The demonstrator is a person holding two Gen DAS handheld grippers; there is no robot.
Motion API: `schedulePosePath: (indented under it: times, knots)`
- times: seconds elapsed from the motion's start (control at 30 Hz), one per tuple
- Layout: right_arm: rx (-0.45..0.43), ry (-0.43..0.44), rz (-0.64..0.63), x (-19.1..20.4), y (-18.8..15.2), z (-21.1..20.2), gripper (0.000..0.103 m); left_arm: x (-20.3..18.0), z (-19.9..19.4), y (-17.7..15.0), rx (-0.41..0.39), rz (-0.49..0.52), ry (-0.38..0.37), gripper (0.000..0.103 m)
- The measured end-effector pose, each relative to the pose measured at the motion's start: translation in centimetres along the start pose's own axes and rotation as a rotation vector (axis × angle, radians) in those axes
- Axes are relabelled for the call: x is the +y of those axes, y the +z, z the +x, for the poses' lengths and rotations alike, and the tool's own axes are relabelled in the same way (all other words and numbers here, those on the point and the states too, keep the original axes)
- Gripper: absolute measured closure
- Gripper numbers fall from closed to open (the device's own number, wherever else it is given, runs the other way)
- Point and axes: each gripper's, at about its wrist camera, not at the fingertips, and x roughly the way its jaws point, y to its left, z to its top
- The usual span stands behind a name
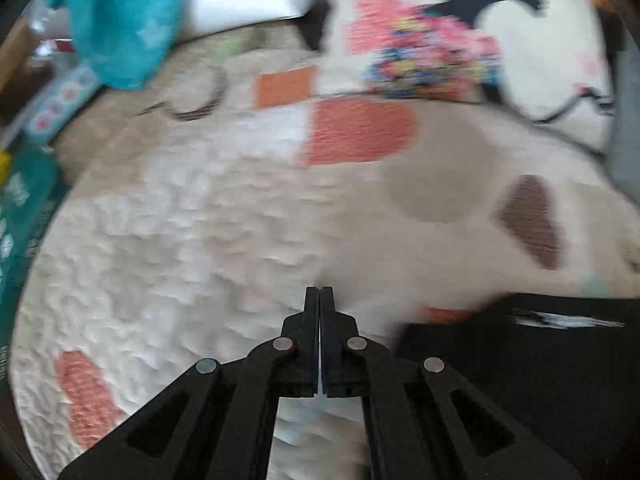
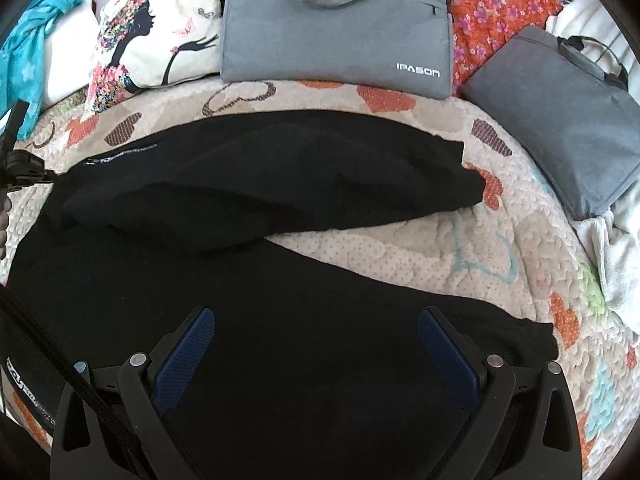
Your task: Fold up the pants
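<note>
The black pants (image 2: 256, 208) lie spread on a bed with a quilted cover (image 2: 400, 248) that has orange and brown heart patches. One leg is folded across the far part, its end pointing right, and the other leg runs along the near side toward the right edge.

The right gripper (image 2: 316, 352) hangs over the near part of the pants; its blue-padded fingers (image 2: 184, 356) stand wide apart and grasp nothing.

The left gripper (image 1: 320, 292) has its fingers pressed together with nothing between them. It points down at the bare cover, and a corner of the black fabric lies just to its right.

At the far side rest a printed pillow (image 2: 152, 36), a grey laptop bag (image 2: 340, 28) and a second grey bag (image 2: 560, 120) further right. A turquoise cloth (image 2: 24, 60) hangs at far left.
</note>
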Motion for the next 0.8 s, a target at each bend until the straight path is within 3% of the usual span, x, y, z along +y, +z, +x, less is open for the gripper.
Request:
schedulePosePath:
  times: [0.07, 0.2, 0.27, 0.33, 0.43, 0.47, 0.53, 0.6, 0.8]
  knots:
    - [0.012, 0.003, 0.009, -0.2, 0.1, 0.1, 0.000, 1.3, -0.3, 0.1, -0.012, -0.027, -0.055, 0.103]
    - [0.019, 0.027, 0.043, -0.9, 0.4, 0.1, 0.000, 2.9, -3.1, -0.2, -0.034, -0.040, -0.342, 0.100]
    - [0.029, 0.033, 0.047, -1.0, 0.4, 0.4, 0.000, 2.2, -3.8, -0.6, -0.019, -0.009, -0.431, 0.085]
    - [0.040, 0.041, 0.046, -0.8, 0.3, 0.7, 0.000, 0.2, -4.0, -1.3, 0.013, 0.025, -0.468, 0.075]
    - [0.042, 0.047, 0.032, -0.5, 0.3, 0.9, 0.000, -2.6, -2.3, -1.8, 0.091, 0.113, -0.401, 0.074]
    - [0.040, 0.044, 0.025, -0.3, 0.3, 0.9, 0.000, -3.7, -2.6, -2.0, 0.063, 0.163, -0.344, 0.081]
    - [0.039, 0.036, 0.017, -0.2, 0.2, 0.9, 0.000, -4.6, -3.1, -1.7, 0.071, 0.169, -0.355, 0.103]
    - [0.044, 0.033, 0.018, -0.2, 0.2, 1.0, 0.000, -5.2, -3.9, -1.4, 0.027, 0.180, -0.284, 0.103]
    - [0.066, 0.033, 0.031, -0.5, 0.2, 1.4, 0.001, -1.7, -2.6, 0.0, -0.022, -0.001, -0.089, 0.103]
